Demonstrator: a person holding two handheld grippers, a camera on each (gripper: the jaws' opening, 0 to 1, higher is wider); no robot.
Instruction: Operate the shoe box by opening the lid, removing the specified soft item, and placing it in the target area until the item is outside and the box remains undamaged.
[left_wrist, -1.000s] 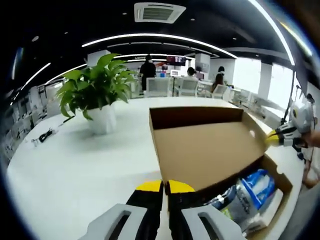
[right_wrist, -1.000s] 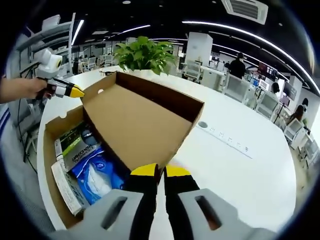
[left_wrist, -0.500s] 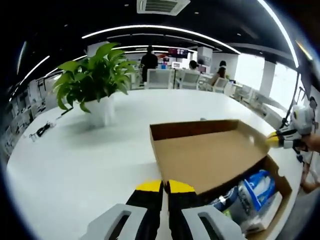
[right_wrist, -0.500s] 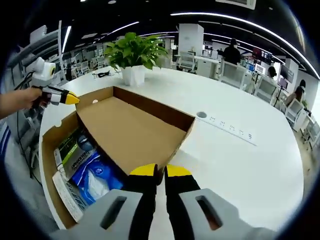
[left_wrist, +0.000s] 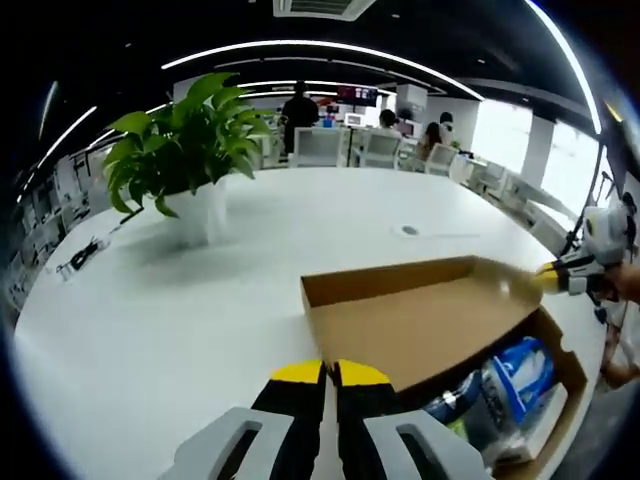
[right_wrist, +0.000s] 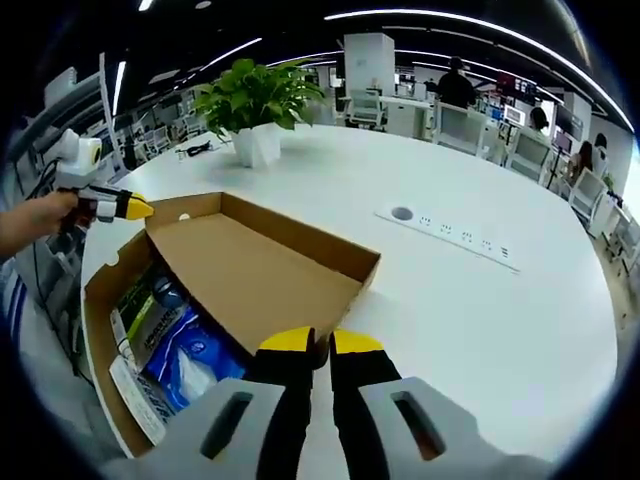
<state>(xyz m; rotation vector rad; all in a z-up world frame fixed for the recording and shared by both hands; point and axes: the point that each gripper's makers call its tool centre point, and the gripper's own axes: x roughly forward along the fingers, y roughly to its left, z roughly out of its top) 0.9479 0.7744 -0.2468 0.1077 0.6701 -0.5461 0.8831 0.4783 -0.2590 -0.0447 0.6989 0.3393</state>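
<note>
A broad white table (left_wrist: 150, 330) carries everything here — its bare top curves away toward an office with chairs and people in the distance. On it sits the open shoe box (right_wrist: 100, 330), a brown cardboard tray near the table's edge. Its lid (right_wrist: 255, 270) is hinged back and tilted low over the table, the inside face turned up, with its short walls standing around it; in the left gripper view the lid (left_wrist: 415, 320) slopes the same way above the box (left_wrist: 565, 385).

A potted plant (left_wrist: 185, 160) in a white pot stands well apart from the box, farther along the table.

Inside the box lies the soft item — a blue and white plastic packet (right_wrist: 190, 365) — beside a green and grey packet (right_wrist: 150, 310) and a flat white one (right_wrist: 130, 385) along the box wall. All three rest in the tray.

The right gripper (right_wrist: 320, 342) has its yellow-tipped fingers pressed together on the near edge of the lid, one lid corner pinched between them. The left gripper (left_wrist: 331, 373) grips the opposite lid corner the same way, its fingers closed on the cardboard. A person's hand (right_wrist: 30, 220) holds it.
</note>
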